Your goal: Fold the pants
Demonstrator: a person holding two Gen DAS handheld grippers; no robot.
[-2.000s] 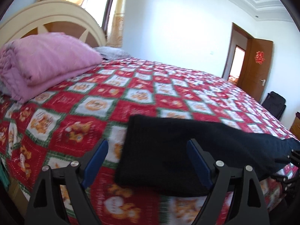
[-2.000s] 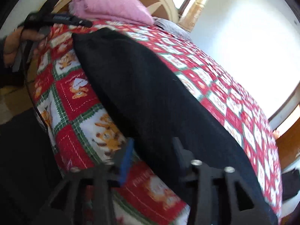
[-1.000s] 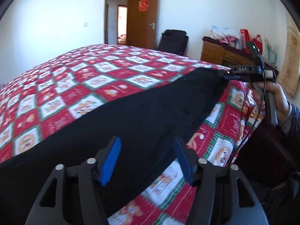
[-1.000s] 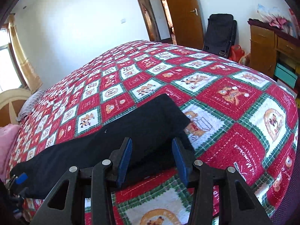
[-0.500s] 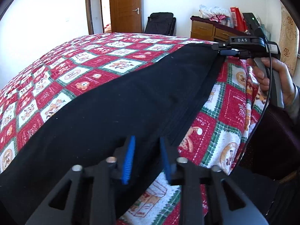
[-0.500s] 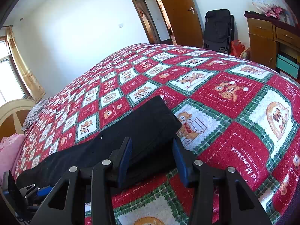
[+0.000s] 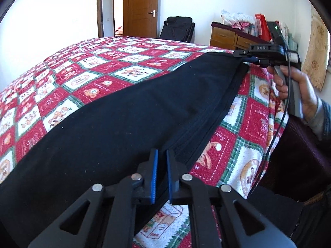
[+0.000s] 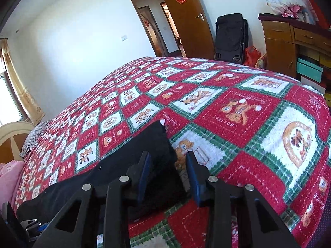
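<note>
Black pants [image 7: 124, 115] lie stretched flat along the near edge of a bed with a red, white and green patterned cover [image 7: 86, 76]. My left gripper [image 7: 162, 175] is shut on the pants' near edge at one end. My right gripper [image 8: 168, 177] is partly open, its blue pads straddling the corner of the pants' other end [image 8: 153, 144] without clamping it. The right gripper also shows in the left wrist view [image 7: 246, 59] at the far end of the pants, held by a hand.
A wooden dresser [image 7: 229, 38] with bags on top stands beyond the bed's foot. A black folding chair [image 8: 230, 37] leans by an open wooden door [image 8: 186, 20]. A pink blanket [image 8: 8, 177] and the headboard [image 8: 12, 132] are at the far left.
My left gripper swung toward the foot of the bed, then shut on the pants' edge. My right gripper moved to the pants' other end and narrowed a little around its corner.
</note>
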